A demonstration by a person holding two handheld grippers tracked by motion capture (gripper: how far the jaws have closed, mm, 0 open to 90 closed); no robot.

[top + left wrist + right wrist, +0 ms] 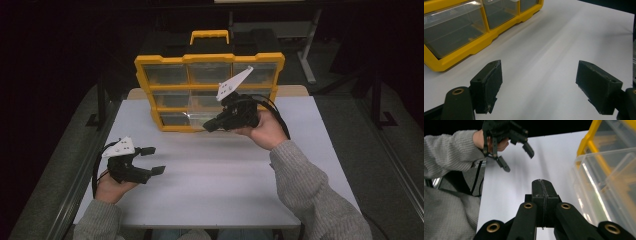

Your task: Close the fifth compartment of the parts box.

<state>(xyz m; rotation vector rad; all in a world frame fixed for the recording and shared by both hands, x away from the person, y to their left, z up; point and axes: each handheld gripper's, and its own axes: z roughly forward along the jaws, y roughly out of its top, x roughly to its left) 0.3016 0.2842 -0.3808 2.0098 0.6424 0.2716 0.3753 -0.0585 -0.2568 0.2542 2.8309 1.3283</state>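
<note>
Beside the pulled-out clear plastic drawer (200,118) of the yellow-framed organiser box (209,59) on the white table (225,175), the right gripper (209,126) had its jaws pressed together, empty; the left gripper (152,160) gaped wide.

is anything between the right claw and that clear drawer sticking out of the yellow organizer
Nothing visible does. The right claw, jaws shut with nothing between them, sits just beside the clear drawer of the yellow organizer, with only bare table between.
</note>
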